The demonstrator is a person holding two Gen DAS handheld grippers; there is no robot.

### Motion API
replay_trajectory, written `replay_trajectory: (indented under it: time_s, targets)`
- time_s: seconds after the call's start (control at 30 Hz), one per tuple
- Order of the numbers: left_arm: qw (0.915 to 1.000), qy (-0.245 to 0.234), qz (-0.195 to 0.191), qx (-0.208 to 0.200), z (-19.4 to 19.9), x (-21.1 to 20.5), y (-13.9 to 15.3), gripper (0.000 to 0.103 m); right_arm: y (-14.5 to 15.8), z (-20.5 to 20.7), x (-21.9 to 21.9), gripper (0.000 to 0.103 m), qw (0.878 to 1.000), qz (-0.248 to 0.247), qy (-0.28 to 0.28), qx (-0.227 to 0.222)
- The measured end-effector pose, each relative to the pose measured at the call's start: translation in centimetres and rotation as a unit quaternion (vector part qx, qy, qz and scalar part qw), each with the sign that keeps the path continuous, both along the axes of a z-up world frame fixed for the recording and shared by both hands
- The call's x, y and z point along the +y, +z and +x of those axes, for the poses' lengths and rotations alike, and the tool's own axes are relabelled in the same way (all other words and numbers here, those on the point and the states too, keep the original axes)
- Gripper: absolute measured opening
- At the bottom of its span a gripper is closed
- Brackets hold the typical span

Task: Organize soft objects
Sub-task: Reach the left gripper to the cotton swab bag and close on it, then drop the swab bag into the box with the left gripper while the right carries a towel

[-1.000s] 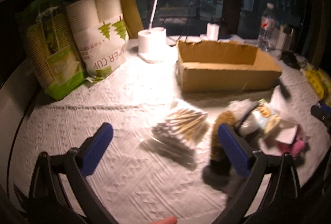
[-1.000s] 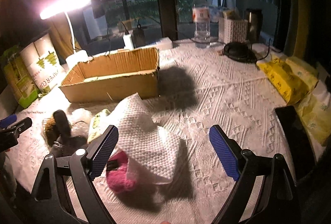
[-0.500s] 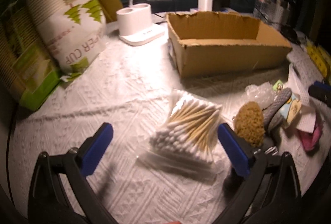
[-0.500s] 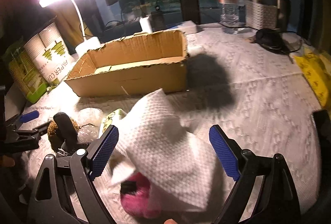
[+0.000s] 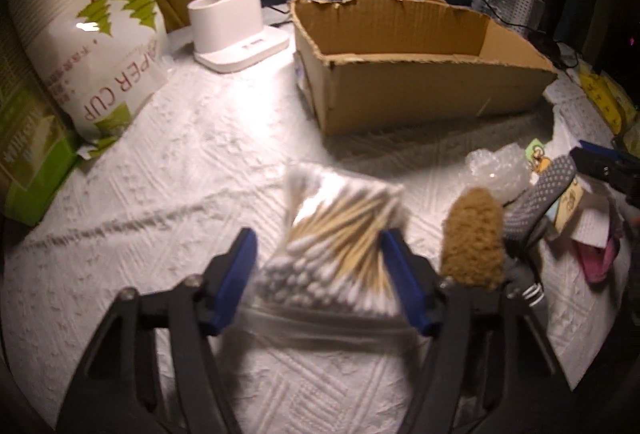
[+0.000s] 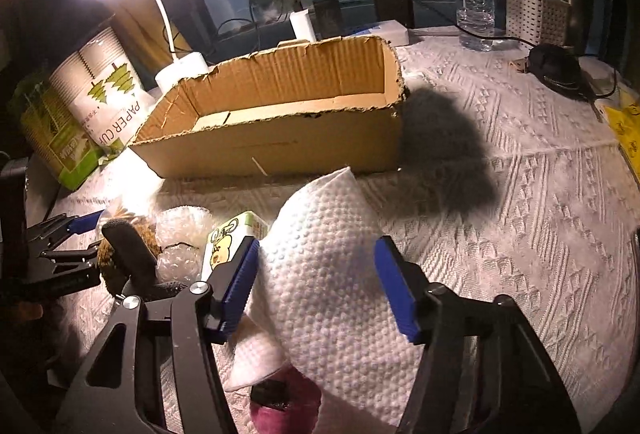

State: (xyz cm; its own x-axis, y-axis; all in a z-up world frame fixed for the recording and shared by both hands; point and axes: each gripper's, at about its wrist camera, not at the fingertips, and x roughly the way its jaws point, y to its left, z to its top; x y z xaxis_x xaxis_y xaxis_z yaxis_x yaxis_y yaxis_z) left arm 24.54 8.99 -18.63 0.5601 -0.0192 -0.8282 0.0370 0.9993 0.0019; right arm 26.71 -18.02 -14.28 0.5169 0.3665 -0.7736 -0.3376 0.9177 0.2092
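Step in hand: 2 simultaneous pickups, drop target is the cardboard box [image 6: 276,137] at 12 o'clock of both views, apparently empty.

Right gripper [image 6: 316,286]: fingers closing around the white paper towel [image 6: 328,266], which sits between them; left pad looks to touch it, right pad not yet. Towel is tented on the surface [image 6: 520,193], long axis 12-to-6, peak toward the box. A pink item [image 6: 286,404] is tucked under its near edge.

Left gripper [image 5: 316,278]: fingers closing around the cotton swab bag [image 5: 340,254]; pads near both sides, contact unclear. Swab sticks run 7-to-1. Brown sponge [image 5: 474,238] at 3 o'clock, just beside the right finger.

Next: finish both squeezes, lift straight, carry to 12 o'clock. I'd expect the slick bag to slip and the towel to drag the pink item.
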Motion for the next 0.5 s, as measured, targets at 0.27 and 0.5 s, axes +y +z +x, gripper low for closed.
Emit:
replay_trajectory:
  time_s: [0.27,0.5]
  targets:
    - [0.9998,-0.007,-0.018,-0.009,-0.4,-0.1,0.4,0.047,1.1,-0.3,-0.3,0.022,1.0,0.013,0.0,-0.017]
    - [0.9989,0.004,-0.037,-0.027,-1.4,0.6,1.6,0.045,2.4,-0.6,-1.1,0.022,0.999,0.04,-0.005,-0.026]
